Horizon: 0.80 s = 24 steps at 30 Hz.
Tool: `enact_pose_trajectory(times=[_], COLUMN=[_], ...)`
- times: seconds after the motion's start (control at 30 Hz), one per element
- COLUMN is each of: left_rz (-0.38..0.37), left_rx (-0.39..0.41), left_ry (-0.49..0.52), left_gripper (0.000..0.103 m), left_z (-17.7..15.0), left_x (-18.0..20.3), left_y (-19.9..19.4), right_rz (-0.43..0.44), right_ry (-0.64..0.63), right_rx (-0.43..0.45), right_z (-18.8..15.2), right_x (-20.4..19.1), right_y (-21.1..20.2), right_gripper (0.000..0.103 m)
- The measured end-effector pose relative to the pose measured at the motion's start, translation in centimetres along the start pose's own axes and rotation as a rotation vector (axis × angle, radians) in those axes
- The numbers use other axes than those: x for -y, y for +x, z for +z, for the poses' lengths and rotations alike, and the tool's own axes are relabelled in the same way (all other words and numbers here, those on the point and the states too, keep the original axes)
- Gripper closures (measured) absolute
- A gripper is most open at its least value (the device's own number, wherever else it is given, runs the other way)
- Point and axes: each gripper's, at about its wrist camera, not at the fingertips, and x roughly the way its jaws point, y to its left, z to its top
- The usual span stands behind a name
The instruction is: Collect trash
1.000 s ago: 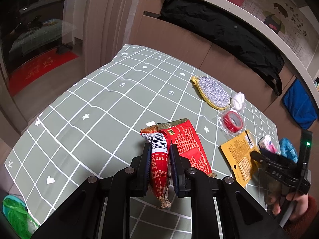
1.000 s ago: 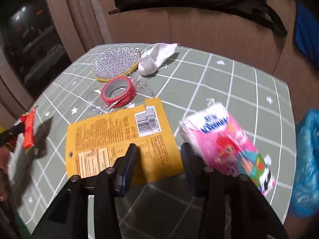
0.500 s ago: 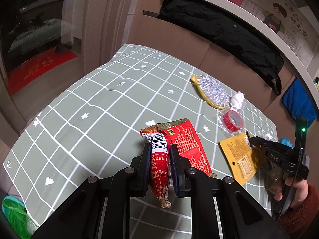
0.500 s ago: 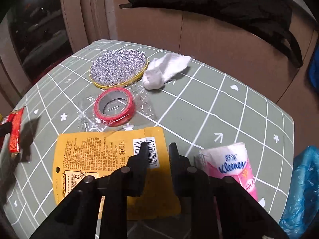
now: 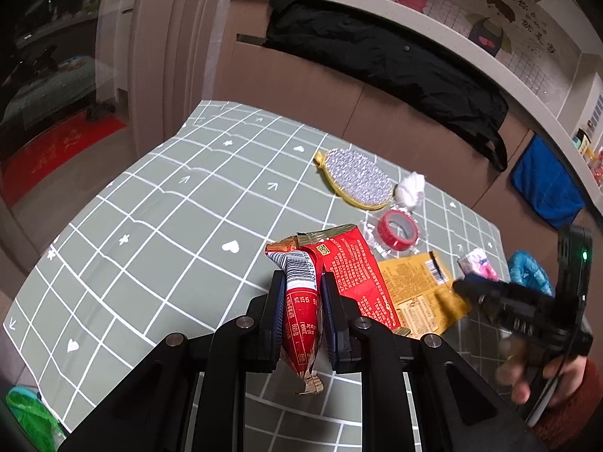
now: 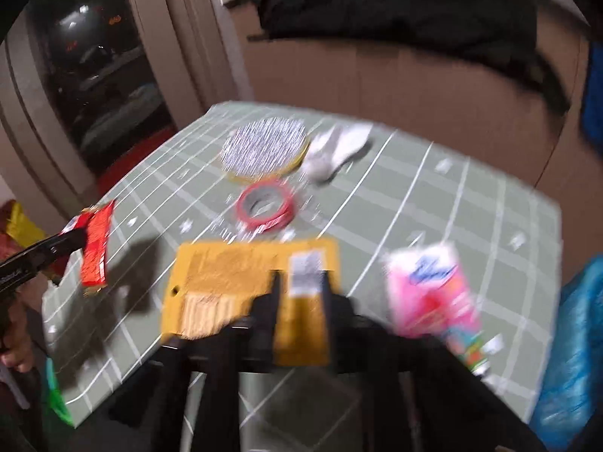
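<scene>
Only right view shows green bag (image 6: 56,403).

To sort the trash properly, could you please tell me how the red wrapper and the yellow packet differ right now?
The red wrapper is pinched in the left gripper and hangs clear of the table; the yellow packet lies flat on the tablecloth. The red wrapper is folded and crumpled; the yellow packet is smooth and spread out. Both carry a barcode.
</scene>
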Motion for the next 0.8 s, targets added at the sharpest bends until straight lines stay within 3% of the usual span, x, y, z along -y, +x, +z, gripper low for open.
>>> enact_pose_trajectory(times=[0.17, 0.3, 0.4, 0.47, 0.53, 0.63, 0.67, 0.7, 0.77, 0.8], left_rz=[0.024, 0.038, 0.039, 0.038, 0.035, 0.032, 0.031, 0.031, 0.032, 0.029], left_rx=[-0.006, -0.009, -0.016, -0.019, -0.019, -0.014, -0.012, -0.009, -0.005, -0.004], left_ry=[-0.019, -0.038, -0.056, -0.065, -0.069, -0.073, -0.075, -0.077, -0.080, -0.078], left_gripper=[0.084, 0.084, 0.084, 0.084, 0.084, 0.084, 0.084, 0.084, 0.084, 0.084], left_z=[-0.1, -0.2, -0.4, -0.5, -0.6, -0.7, -0.8, -0.8, -0.8, -0.7], left_x=[-1.3, -2.4, -3.2, -3.5, -3.8, -4.1, -4.2, -4.3, -4.4, -4.3], left_y=[0.1, 0.0, 0.3, 0.4, 0.4, 0.1, 0.0, -0.1, -0.2, -0.3], right_rz=[0.114, 0.129, 0.078, 0.003, -0.089, -0.055, -0.053, -0.047, -0.053, -0.069], right_ry=[-0.020, -0.051, -0.077, -0.152, -0.271, -0.241, -0.268, -0.284, -0.271, -0.263], right_rx=[-0.079, -0.088, -0.084, -0.087, -0.094, -0.098, -0.110, -0.118, -0.090, -0.091], right_z=[-1.3, -1.1, -0.8, -0.9, -1.0, -0.7, -0.6, -0.5, -0.1, -0.1], right_x=[-3.3, -6.0, -7.9, -9.7, -11.5, -10.9, -10.9, -10.8, -10.0, -9.6], right_y=[2.6, 3.7, 4.6, 5.3, 6.2, 6.3, 6.3, 6.1, 5.5, 5.3], right_gripper=[0.060, 0.043, 0.038, 0.030, 0.028, 0.023, 0.024, 0.040, 0.097, 0.097])
